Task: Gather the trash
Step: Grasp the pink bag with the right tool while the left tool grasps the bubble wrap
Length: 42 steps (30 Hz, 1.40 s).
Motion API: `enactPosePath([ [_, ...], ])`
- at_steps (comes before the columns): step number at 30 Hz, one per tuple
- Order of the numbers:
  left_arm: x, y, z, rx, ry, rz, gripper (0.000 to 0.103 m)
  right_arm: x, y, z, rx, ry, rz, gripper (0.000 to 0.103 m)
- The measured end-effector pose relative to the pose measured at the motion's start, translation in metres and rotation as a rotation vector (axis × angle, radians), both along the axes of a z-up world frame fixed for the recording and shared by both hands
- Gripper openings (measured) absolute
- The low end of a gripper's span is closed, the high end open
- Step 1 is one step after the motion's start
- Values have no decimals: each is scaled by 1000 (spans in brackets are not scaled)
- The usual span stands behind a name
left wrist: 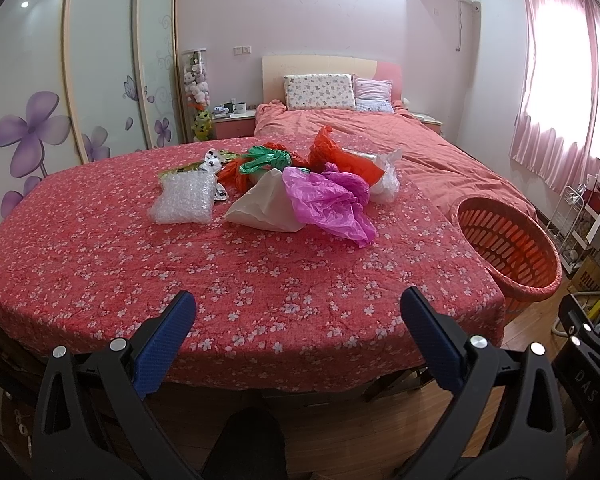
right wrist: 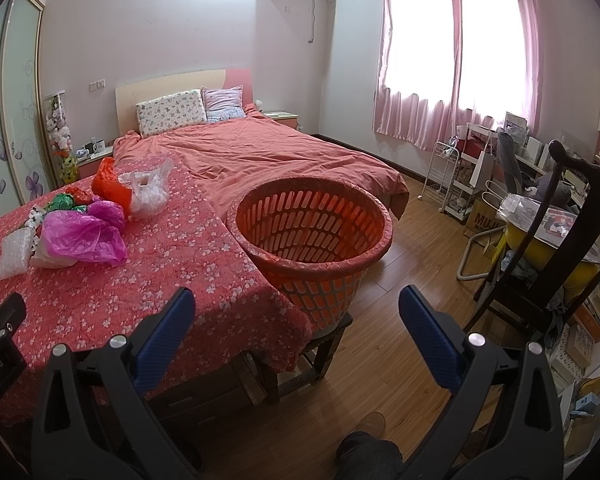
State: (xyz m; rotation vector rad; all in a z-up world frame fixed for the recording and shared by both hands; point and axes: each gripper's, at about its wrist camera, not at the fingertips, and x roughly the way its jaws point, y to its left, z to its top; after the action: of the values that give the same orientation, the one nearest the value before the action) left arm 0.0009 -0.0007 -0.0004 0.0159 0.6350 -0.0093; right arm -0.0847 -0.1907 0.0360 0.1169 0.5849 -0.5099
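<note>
Over the near edge of the bench, draped in a red flowered cloth, the left tongs hang with jaws spread wide and nothing between them. Towards the far edge sits the trash, all in one loose heap: a bubble-wrap pouch on the left, a beige bag just beside it, and a magenta plastic bag overlapping the beige one. Behind those, a green bag, a red bag and a clear white bag at the right end of the heap. Swing to the right wrist view: the right tongs are gaping too, holding nothing, over the bench's right corner. Just beyond them, the orange slatted basket stands on a dark stool, snug against the bench's right edge, well apart from the heap.
</note>
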Motion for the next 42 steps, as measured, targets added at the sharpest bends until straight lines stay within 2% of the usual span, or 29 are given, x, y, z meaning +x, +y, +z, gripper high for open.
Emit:
enactPosePath([
  [5,12,12,0,-20,10,24,101,14,7,0,-5,-30,58,99],
  [8,25,28,-4,-36,37,52,101,30,9,-1,30,-41,126,99],
  [13,51,64,-9,-64,68,99,101,66,30,1,47,-57,215,99],
  [18,81,102,-10,-49,65,169,101,123,57,-1,60,-44,320,99],
  [20,93,116,-10,-41,71,209,101,145,64,-3,91,-28,348,92],
  [25,124,151,-13,-34,86,262,101,211,77,-18,267,28,412,75],
  [30,146,166,-17,-41,109,237,101,254,93,-36,337,71,425,69],
  [33,159,172,-22,-47,111,222,101,272,101,-47,355,109,428,68],
  [36,168,174,-27,-65,122,214,101,284,111,-59,358,147,444,60],
  [42,190,175,-35,-114,139,193,100,287,116,-60,312,143,467,37],
])
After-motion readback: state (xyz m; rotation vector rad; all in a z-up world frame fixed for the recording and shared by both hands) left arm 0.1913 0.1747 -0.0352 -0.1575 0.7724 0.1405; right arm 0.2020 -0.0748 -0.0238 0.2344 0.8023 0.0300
